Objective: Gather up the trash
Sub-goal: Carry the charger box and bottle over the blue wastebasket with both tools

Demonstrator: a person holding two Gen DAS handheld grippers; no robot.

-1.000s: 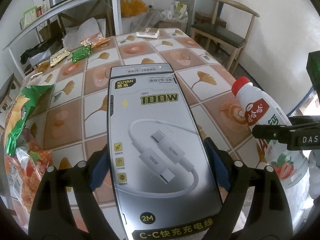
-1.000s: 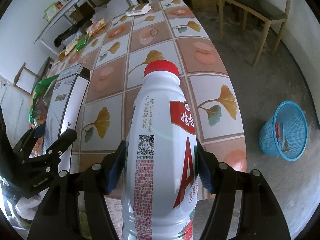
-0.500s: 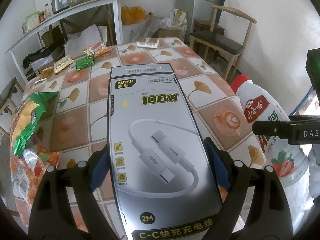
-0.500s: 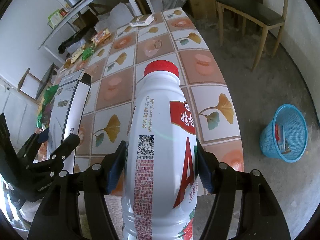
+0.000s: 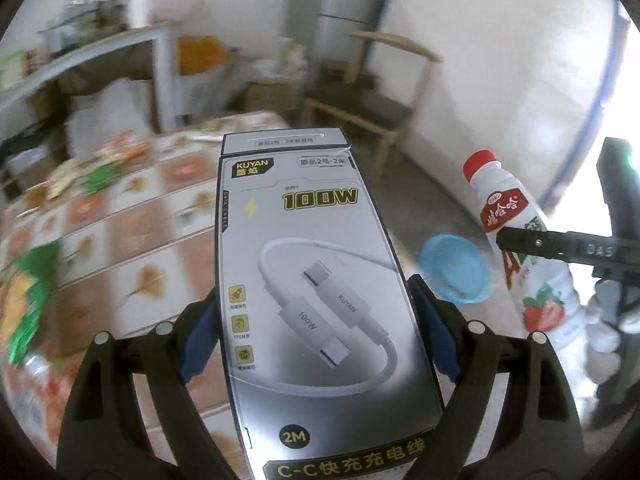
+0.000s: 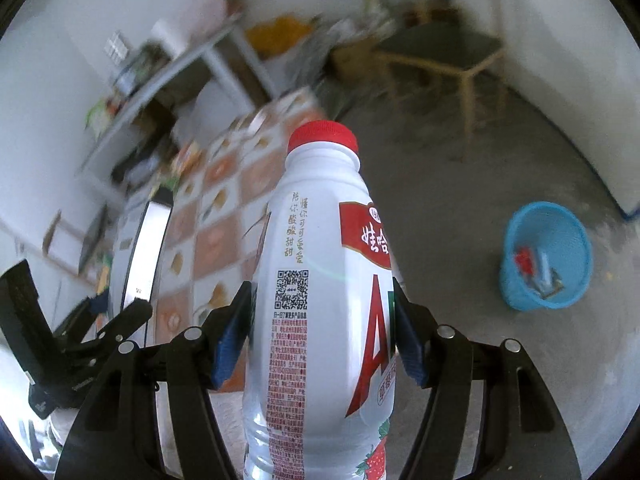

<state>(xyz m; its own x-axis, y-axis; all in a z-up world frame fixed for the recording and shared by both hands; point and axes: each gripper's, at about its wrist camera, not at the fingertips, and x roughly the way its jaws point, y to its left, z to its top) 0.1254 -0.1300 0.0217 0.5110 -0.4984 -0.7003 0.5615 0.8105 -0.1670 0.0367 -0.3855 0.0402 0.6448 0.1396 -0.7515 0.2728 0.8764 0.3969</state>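
Left fingers (image 5: 316,332) pinch cable box (image 5: 320,280) | right fingers (image 6: 324,336) pinch bottle (image 6: 320,300) | blue basket (image 6: 544,256) apparently on floor

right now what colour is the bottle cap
Red; the bottle cap shows best in the right wrist view.

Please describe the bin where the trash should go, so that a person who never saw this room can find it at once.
Start from the tiled table and look to the bare grey floor on its right, toward the white wall. There stands a small round basket with some scraps already inside. It is the only bright blue mesh thing on the floor.
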